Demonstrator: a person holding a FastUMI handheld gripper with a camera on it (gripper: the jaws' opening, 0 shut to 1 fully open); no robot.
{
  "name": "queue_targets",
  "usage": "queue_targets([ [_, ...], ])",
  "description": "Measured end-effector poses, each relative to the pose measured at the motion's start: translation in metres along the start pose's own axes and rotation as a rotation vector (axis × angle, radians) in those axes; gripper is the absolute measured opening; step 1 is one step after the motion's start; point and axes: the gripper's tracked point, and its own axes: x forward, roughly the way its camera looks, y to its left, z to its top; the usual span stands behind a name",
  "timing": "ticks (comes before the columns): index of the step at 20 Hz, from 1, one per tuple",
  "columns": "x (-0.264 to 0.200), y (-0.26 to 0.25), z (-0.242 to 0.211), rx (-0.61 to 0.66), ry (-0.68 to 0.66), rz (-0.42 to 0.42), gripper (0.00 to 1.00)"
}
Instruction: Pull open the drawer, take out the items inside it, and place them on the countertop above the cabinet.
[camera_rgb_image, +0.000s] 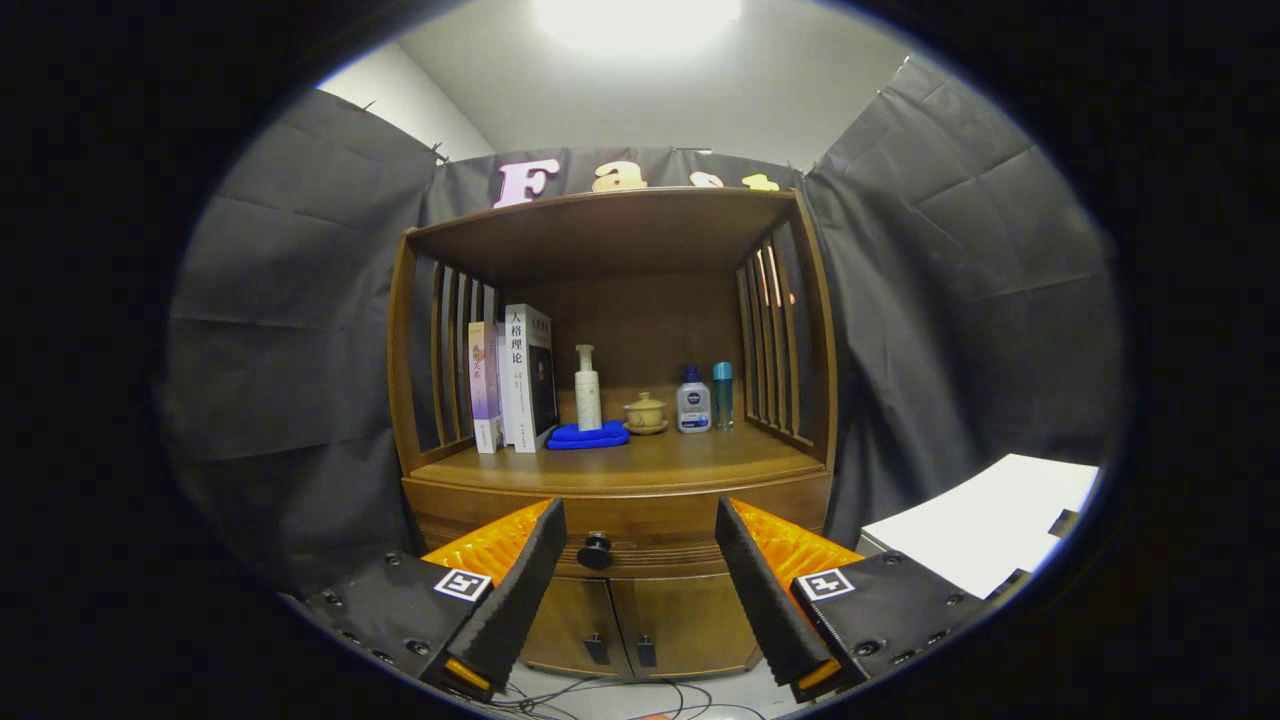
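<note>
A: Item one, gripper (640, 560): fingers spread wide, holding nothing. Drawer (620, 520) shut; its knob (595, 551) sits between the fingers, toward the left one.

B: Risk?

A: Likely a skewed approach. Fingers could close off-centre and slip off the small round knob.

B: Surface, room?

A: Countertop (640, 465) at 12 o'clock from the knob, carrying books (515, 380), blue cloth (588, 435), pump bottle (587, 390), lidded cup (645, 412), two bottles (705, 398). Free space in front. Dark cloth walls; white panel (985, 525) at 3 o'clock.
</note>
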Motion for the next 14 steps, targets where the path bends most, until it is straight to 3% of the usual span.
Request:
queue_targets([
  [9,0.072,0.034,-0.054,-0.002,0.145,0.126,0.95],
  [14,0.107,0.038,-0.094,-0.051,0.224,0.104,0.96],
])
